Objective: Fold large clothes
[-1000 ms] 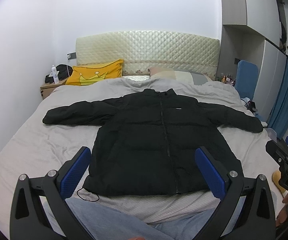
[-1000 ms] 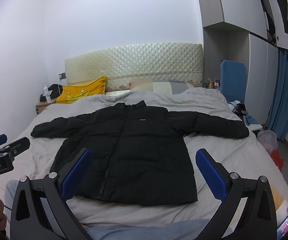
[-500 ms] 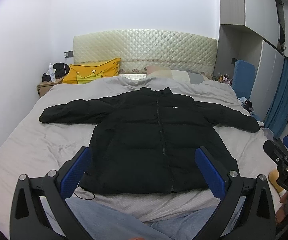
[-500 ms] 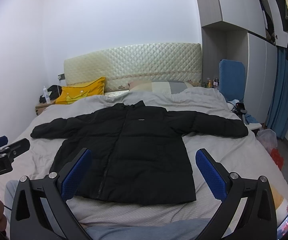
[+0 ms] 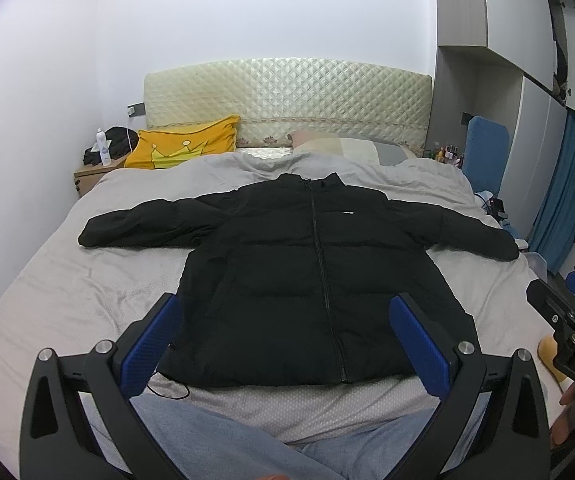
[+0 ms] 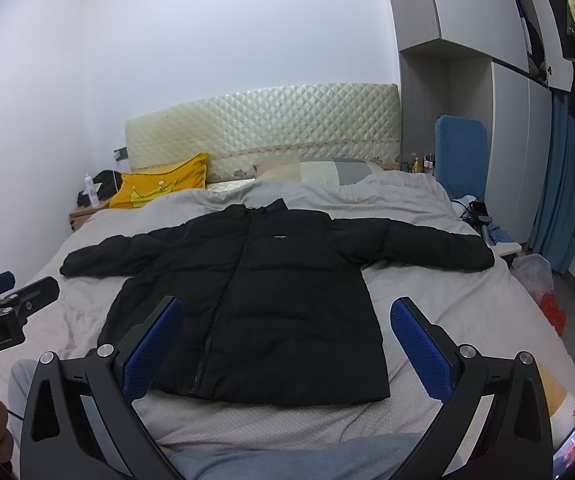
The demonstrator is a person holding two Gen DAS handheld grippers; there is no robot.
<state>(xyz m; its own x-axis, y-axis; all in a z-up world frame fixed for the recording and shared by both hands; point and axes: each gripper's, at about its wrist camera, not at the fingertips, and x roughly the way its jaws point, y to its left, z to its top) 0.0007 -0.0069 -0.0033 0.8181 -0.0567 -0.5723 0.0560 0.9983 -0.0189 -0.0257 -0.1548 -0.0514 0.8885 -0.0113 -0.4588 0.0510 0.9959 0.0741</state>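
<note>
A black puffer jacket (image 5: 307, 276) lies flat and zipped on the grey bed (image 5: 67, 292), front up, both sleeves spread wide, collar toward the headboard. It also shows in the right wrist view (image 6: 263, 292). My left gripper (image 5: 287, 340) is open and empty, held above the jacket's hem at the foot of the bed. My right gripper (image 6: 287, 340) is open and empty too, over the hem, a little to the right. Each gripper shows at the edge of the other's view.
A yellow crown pillow (image 5: 183, 148) and a grey pillow (image 5: 351, 148) lie by the quilted headboard (image 5: 287, 100). A nightstand with a bottle (image 5: 103, 152) stands at the left. A blue chair (image 6: 461, 152), wardrobe and a plastic bag (image 6: 535, 276) are at the right.
Both grippers have risen and tilted slightly, so the jacket sits lower and a bit farther in view. Jaws stay open. The jacket has not moved.
</note>
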